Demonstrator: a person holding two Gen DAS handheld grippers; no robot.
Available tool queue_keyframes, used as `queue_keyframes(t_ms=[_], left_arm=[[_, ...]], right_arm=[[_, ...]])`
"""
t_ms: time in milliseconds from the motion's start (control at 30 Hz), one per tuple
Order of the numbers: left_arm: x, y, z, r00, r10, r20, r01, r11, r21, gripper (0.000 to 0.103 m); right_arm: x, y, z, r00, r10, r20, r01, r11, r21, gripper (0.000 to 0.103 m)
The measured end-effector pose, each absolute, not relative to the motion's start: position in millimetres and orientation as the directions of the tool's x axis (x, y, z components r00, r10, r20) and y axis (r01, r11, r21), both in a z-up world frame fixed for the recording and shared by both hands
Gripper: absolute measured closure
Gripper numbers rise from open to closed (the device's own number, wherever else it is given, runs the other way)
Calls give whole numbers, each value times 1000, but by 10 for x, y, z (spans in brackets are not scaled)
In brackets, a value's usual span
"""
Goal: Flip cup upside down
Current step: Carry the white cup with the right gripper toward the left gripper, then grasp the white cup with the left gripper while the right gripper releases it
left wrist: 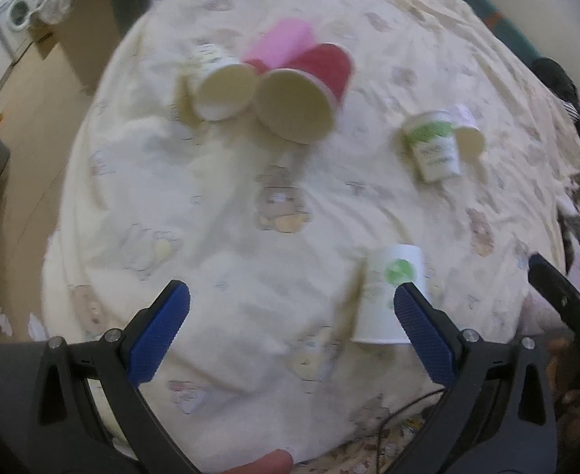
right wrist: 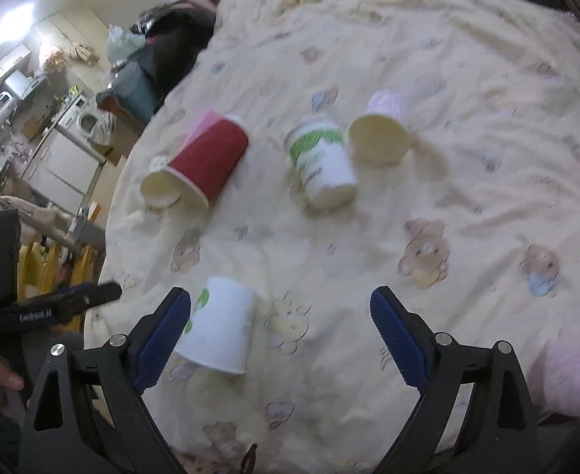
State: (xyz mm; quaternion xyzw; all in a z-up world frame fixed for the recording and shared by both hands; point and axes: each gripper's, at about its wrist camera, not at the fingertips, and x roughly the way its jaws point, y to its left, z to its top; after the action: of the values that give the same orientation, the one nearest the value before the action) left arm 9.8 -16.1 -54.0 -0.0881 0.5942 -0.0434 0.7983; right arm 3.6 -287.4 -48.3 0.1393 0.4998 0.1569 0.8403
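Observation:
Several paper cups lie or stand on a cream bedspread (left wrist: 250,237). A white cup with a green dot (left wrist: 388,296) stands upside down near my left gripper's right finger; in the right wrist view the same cup (right wrist: 218,328) is by my right gripper's left finger. A red ribbed cup (left wrist: 309,87) (right wrist: 207,162) lies on its side, mouth toward me, beside a cream cup (left wrist: 222,87). A green-and-white cup (left wrist: 434,146) (right wrist: 321,162) stands upside down. My left gripper (left wrist: 291,308) is open and empty. My right gripper (right wrist: 280,312) is open and empty.
A pink cup (left wrist: 286,43) lies behind the red one. A pale lilac cup (right wrist: 380,134) lies on its side by the green-and-white one. The bed's edge drops off at left toward kitchen units (right wrist: 68,158). Dark clothing (right wrist: 171,47) lies at the bed's far side.

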Motion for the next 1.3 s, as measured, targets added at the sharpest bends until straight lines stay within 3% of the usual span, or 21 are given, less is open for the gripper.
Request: queue_keyframes(t_ms=[133,200,367,767,833,900,933,1300], left_arm=[[152,-413,-539,264,-184,-947,0,982,-191,5],[206,-533,-552,250,-186,-950,9,982,-190,16],[378,-836,-720,145,-205,-968,20,979,-204,18],[573,-1319,-1198,4,-117,-993,65,991,-116,24],[589,-1323,-1240,1,-103,-995,60,993,-103,31],[595,-1308,-1269,-9,-102,-995,52,993,-102,48],[597,-1301,-1276,-13,-106,-994,49,993,-106,50],[551,-855,-667,139,-221,-965,35,975,-218,53]], right_arm=[[25,-2962,-419,517,391,-761,-103,911,398,8],[24,-3021,-395,538,367,-759,-82,919,385,8],[11,-3149,-437,530,387,-755,-40,900,433,8],[-4,-3380,-459,526,437,-729,29,848,529,7],[5,-3382,-474,517,440,-734,31,848,530,7],[11,-3389,-490,512,436,-740,39,849,527,7],[9,-3393,-495,510,437,-741,40,848,529,7],[51,-3353,-575,473,451,-757,39,848,529,7]])
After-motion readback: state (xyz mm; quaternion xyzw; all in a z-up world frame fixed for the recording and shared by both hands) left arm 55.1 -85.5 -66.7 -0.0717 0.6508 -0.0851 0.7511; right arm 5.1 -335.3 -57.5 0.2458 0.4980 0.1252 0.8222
